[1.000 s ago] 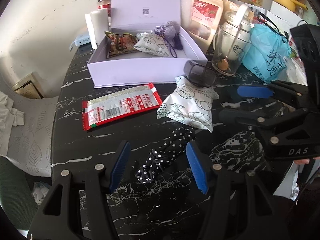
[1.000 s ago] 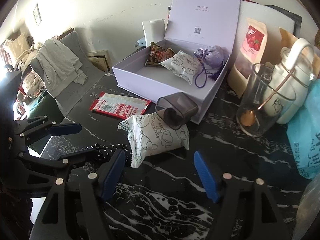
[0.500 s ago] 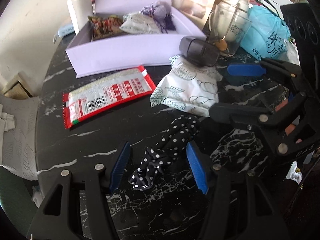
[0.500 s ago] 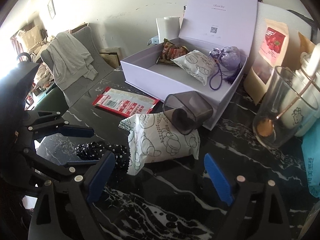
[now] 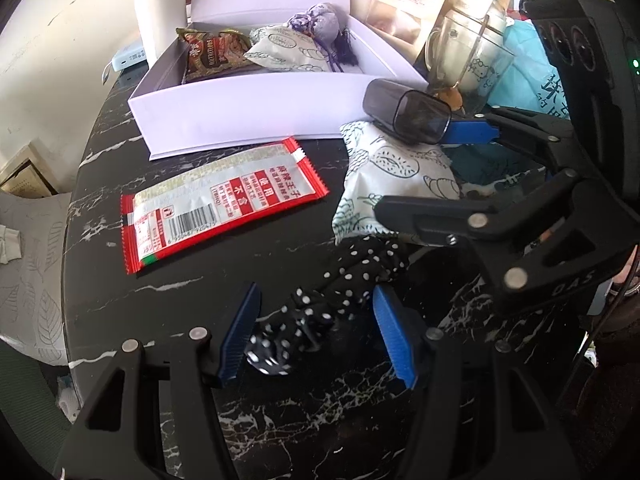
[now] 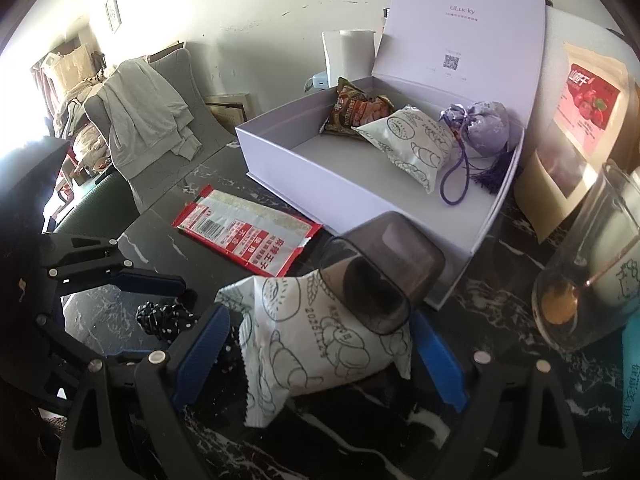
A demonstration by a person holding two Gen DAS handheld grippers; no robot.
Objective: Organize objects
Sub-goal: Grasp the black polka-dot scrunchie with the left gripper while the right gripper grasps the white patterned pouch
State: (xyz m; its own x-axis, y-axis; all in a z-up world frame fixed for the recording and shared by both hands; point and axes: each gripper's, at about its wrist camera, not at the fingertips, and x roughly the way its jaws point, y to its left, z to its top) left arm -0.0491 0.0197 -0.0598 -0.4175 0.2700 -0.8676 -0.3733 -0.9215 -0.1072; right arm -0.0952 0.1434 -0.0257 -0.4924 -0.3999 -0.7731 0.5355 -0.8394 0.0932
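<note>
A black polka-dot scrunchie (image 5: 312,320) (image 6: 164,318) lies on the black marble table between the pads of my left gripper (image 5: 316,336) (image 6: 156,316), which stands open around it. My right gripper (image 6: 320,356) (image 5: 440,168) is open wide and straddles a white bread packet (image 6: 320,344) (image 5: 392,172). A dark translucent cap (image 6: 376,280) (image 5: 408,112) lies on its side on that packet. A red sachet (image 5: 224,204) (image 6: 248,236) lies flat before the open lavender box (image 5: 248,116) (image 6: 320,200).
The box holds a brown snack bag (image 5: 216,56), a second bread packet (image 5: 288,50) and a purple pouch (image 5: 316,24). A glass mug with a spoon (image 6: 592,280), a teal bag (image 5: 532,76) and a red fruit pouch (image 6: 588,108) crowd the right. The table's edge curves off left.
Both grippers have come down and forward. The right jaws have widened and now straddle the bread packet. The scrunchie now sits deeper between the left pads.
</note>
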